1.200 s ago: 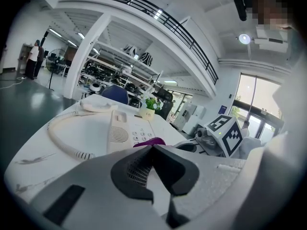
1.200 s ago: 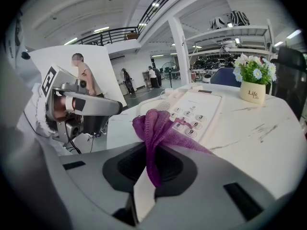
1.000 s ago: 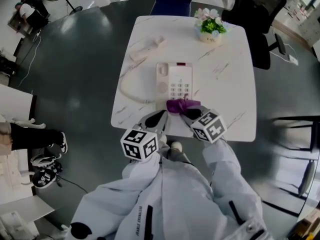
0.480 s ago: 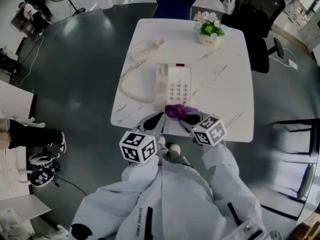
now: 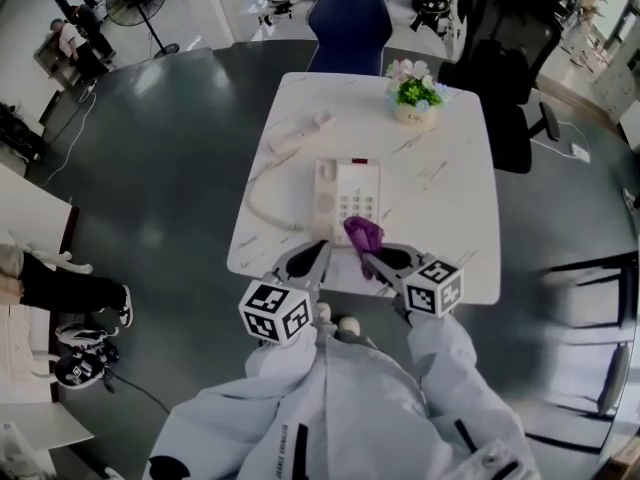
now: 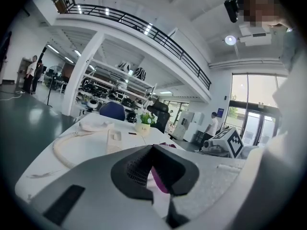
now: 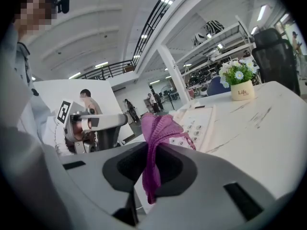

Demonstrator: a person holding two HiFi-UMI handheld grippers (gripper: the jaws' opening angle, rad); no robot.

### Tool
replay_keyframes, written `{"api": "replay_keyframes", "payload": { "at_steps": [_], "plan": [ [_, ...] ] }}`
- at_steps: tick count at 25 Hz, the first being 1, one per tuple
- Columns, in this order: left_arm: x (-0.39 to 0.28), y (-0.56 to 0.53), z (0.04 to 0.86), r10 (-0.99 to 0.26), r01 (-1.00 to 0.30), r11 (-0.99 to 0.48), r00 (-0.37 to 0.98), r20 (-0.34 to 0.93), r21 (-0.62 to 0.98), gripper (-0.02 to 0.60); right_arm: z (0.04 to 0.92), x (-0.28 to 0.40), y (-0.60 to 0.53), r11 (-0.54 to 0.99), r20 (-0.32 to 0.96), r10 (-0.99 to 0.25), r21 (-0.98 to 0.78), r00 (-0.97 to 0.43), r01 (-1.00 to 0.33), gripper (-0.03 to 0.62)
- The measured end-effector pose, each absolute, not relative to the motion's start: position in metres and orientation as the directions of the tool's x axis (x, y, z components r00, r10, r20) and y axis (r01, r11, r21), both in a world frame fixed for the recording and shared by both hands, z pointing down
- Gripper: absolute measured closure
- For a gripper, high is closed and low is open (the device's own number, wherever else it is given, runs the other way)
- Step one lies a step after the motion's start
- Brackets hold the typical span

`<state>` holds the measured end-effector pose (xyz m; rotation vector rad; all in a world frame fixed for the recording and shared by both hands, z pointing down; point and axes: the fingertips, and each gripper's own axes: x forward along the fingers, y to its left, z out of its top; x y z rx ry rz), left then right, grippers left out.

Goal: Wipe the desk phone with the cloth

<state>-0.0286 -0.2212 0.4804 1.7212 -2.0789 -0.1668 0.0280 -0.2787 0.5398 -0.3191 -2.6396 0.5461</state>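
Since a second ago the crumpled purple cloth (image 5: pixel 364 234) has come up from lying low across the near edge of the cream push-button desk phone (image 5: pixel 347 190). It now stands bunched and upright just over the phone's near right corner. Both grippers hold about the same spots at the near side of the white marble-pattern table (image 5: pixel 450 198). Risks, as a judgement: the cloth is held by a narrow fold only, so dragging it over the keypad could pull it free. As a tight wad it covers little, so the hard jaw tips may scrape or press keys. Nothing braces the phone, so a firm stroke could shove it toward the off-hook cream handset (image 5: pixel 297 128) and the looped coiled cord (image 5: pixel 262 200). Right gripper (image 7: pixel 154 147): jaws pressed together on the cloth, with a bunch sticking out past the tips and a tail hanging down through the hollow; it seems not to touch the phone yet. Left gripper (image 6: pixel 154 150): jaws closed, apparently nothing pinched; a purple sliver shows through its hollow, likely the cloth beyond. It sits just left of the cloth.
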Motion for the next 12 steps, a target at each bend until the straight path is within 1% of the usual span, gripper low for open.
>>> {"api": "replay_keyframes", "payload": {
  "at_steps": [3, 7, 12],
  "plan": [
    [-0.033, -0.219, 0.466, -0.965, -0.918, 0.211, -0.141, 0.219, 0.335, 0.583, 0.519, 0.030, -0.284, 0.896, 0.289, 0.273, -0.425, -0.917, 0.133, 0.557],
    [-0.045, -0.214, 0.444, -0.973, -0.933, 0.197, -0.149, 0.176, 0.301, 0.583, 0.487, 0.029, -0.295, 0.916, 0.217, 0.212, -0.383, -0.953, 0.117, 0.557],
    [-0.066, -0.208, 0.420, -0.978, -0.946, 0.194, -0.166, 0.127, 0.261, 0.584, 0.458, 0.026, -0.310, 0.936, 0.143, 0.120, -0.345, -0.982, 0.064, 0.557]
  ]
}}
